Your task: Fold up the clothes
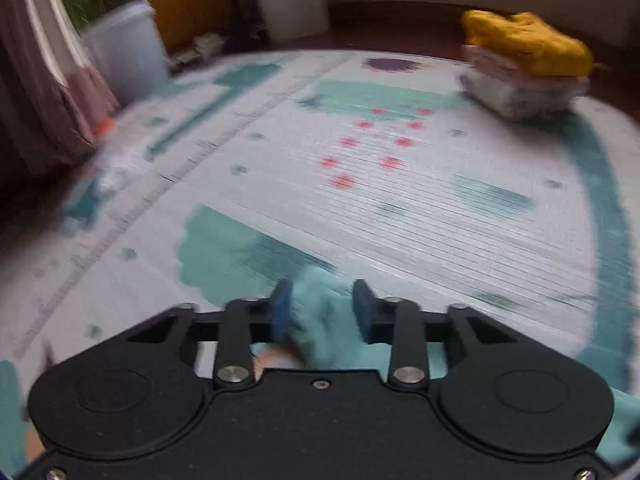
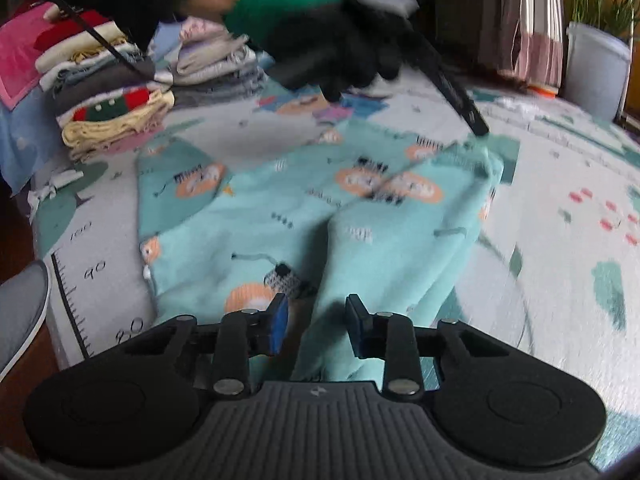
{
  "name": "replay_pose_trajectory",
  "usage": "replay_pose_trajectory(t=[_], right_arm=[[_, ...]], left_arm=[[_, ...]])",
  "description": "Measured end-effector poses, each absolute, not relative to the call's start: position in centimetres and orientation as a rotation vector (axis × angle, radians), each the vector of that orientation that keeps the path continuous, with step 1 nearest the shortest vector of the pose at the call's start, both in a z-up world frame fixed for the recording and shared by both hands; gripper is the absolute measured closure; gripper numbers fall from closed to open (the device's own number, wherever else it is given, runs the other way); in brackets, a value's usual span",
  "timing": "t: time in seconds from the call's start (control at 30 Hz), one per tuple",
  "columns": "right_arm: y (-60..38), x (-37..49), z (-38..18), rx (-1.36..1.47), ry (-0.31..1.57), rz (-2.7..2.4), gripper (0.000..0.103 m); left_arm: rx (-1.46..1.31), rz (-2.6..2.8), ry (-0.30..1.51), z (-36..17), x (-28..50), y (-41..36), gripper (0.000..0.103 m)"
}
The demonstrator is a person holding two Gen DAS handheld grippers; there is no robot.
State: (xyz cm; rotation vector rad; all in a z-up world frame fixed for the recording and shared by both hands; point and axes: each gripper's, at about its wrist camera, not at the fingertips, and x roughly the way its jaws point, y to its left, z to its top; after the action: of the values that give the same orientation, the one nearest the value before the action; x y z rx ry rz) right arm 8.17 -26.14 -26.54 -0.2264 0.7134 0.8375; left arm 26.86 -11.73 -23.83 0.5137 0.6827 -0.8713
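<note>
A light teal garment point(image 2: 304, 216) with orange and black prints lies spread on the patterned mat point(image 2: 560, 184). In the left wrist view, a bunched fold of the same teal cloth point(image 1: 320, 312) sits between the blue pads of my left gripper point(image 1: 322, 304), which looks closed on it. In the right wrist view my left gripper point(image 2: 478, 128) shows as a dark bar held by a gloved hand at the garment's far corner. My right gripper point(image 2: 316, 316) hovers over the garment's near edge with its jaws apart; cloth lies between them but is not pinched.
A stack of folded clothes topped by a yellow piece point(image 1: 524, 40) stands at the mat's far right. Several piles of clothes point(image 2: 120, 92) lie at the far left in the right wrist view. A white planter point(image 1: 124, 48) and a curtain point(image 1: 44, 80) stand beyond the mat.
</note>
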Motion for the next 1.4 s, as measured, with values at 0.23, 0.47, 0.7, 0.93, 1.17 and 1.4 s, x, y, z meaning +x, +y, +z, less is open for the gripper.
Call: replay_pose_trajectory(t=[0.23,0.47,0.7,0.93,1.17,1.4], right_arm=[[-26.0,7.6,-27.7,-0.201,0.769,0.816,0.070],[-25.9,6.4,-27.4,-0.227,0.746,0.801,0.070],[-26.5,5.8,-26.6,-0.192,0.721,0.820,0.070],[-28.2,4.1,-24.4,-0.232,0.777,0.970,0.070],[-25.8,4.0,-20.1,-0.509,0.860,1.164,0.068],[-18.6,4.5,-16.3,-0.641,0.920,1.268,0.060]], left_arm=[[0.493,-0.815,0.773,-28.1,27.9,-14.0,0.081],[0.451,-0.838,0.758,-26.5,28.3,-14.0,0.078],[0.512,-0.838,0.797,-26.1,27.8,-14.8,0.074],[0.636,-0.901,0.795,-19.6,23.1,-6.2,0.057],[0.411,-0.730,0.990,-23.5,19.8,4.2,0.057],[0.106,-0.554,1.098,-26.7,21.4,10.9,0.058]])
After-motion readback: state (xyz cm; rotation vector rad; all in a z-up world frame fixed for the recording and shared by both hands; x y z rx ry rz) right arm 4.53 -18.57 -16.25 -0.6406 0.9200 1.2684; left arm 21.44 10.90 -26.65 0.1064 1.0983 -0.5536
